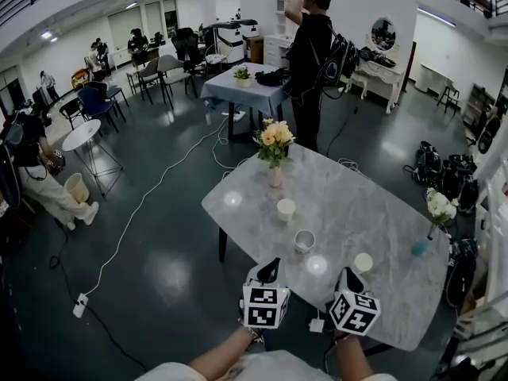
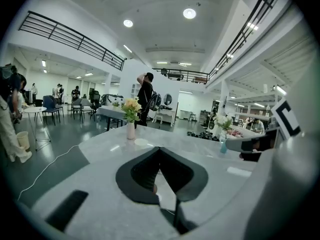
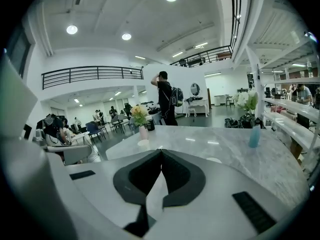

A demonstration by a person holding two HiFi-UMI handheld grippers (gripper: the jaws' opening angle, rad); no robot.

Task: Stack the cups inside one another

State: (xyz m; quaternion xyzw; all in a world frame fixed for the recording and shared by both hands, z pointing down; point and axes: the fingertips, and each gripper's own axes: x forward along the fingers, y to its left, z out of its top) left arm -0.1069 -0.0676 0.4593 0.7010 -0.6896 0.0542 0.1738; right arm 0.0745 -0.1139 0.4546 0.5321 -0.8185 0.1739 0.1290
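both my grippers are pinched together with nothing between the jaws. the left gripper (image 1: 268,270) and the right gripper (image 1: 349,277) hang over the near edge of the table (image 1: 381,205), short of the cups.

the first risk, as i judge it, is going in like this. closed jaws would shove a cup instead of taking it, and cups this light would likely tip or slide on the smooth marble. the near cup (image 1: 363,262) stands just ahead of my right gripper, so a careless reach could knock it toward the table's edge. pinching a thin rim too hard could crush it, and dropping one cup in tilted could jam it. a wide swing could catch the flower vase (image 1: 274,173) behind them.

the three cups stand apart, none nested yet. the far cup (image 1: 286,209) is near the vase, the middle cup (image 1: 305,240) is closer to me, and the near cup is off to the right. all look small and pale, and seem upright with mouths up. the middle one looks greyer and shadowed inside. i can't tell whether they're paper or plastic.
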